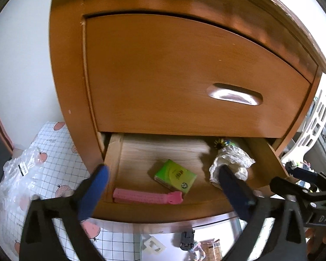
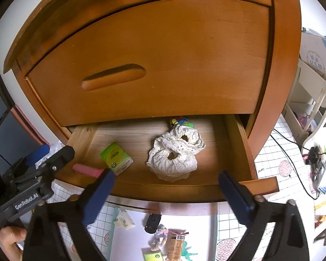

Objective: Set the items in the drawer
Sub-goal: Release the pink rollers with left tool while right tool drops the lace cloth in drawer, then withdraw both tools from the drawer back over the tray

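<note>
The lower drawer (image 1: 163, 213) (image 2: 180, 192) of a wooden nightstand is pulled out. Inside lie a green packet (image 1: 175, 176) (image 2: 116, 157), a pink clip (image 1: 147, 196) (image 2: 88, 170), a white lacy cloth bundle (image 1: 231, 164) (image 2: 176, 154) and a small colourful toy (image 1: 222, 143) (image 2: 180, 122) at the back. My left gripper (image 1: 163, 187) hangs open over the drawer's front, above the pink clip, with nothing between its fingers. My right gripper (image 2: 166, 190) is open too, just in front of the cloth bundle, holding nothing.
The upper drawer (image 1: 184, 76) (image 2: 154, 61) is closed. On the checked floor mat (image 2: 271, 158) below lie several small items: a black toy car (image 2: 152, 220), a white piece (image 2: 123, 219), packets (image 2: 173, 245). A clear plastic bag (image 1: 21, 174) sits left; white shelves (image 2: 310, 91) stand right.
</note>
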A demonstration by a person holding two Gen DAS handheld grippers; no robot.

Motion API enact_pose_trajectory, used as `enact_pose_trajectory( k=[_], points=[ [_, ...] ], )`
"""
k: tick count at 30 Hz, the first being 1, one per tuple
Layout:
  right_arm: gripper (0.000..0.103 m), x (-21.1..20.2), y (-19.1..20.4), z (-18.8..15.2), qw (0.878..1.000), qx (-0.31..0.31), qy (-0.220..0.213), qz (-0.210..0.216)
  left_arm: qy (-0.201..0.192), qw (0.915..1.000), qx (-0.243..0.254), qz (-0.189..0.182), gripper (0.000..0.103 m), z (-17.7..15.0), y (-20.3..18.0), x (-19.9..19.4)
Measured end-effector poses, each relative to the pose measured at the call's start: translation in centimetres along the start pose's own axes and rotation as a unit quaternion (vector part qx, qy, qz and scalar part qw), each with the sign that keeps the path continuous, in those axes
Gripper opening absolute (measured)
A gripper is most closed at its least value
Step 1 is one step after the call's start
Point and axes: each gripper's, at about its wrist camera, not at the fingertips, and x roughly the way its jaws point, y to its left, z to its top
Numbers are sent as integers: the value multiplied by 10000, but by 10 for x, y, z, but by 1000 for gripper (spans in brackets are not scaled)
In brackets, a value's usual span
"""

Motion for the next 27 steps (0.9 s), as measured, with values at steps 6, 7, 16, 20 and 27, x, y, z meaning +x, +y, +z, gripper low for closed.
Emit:
enact_pose_trajectory(
  k=[6,7,16,20,27],
  points=[
    [103,0,-2,-1,10000,32,-54,-4,-121,9999,-90,70,103,-3,5,-3],
    [103,0,-2,-1,10000,71,-52,21,-140,9998,-100,60,103,-3,6,-4],
    [103,-8,4,-4,9999,10,-147,71,-543,9983,-187,-25,103,-7,4,-24],
    [103,-17,7,-9,9994,56,-268,215,-679,9974,-238,-85,103,-15,2,-37],
    [103,-39,8,-39,9979,55,-625,146,-710,9971,-245,-112,103,-50,-3,-56]
  ],
)
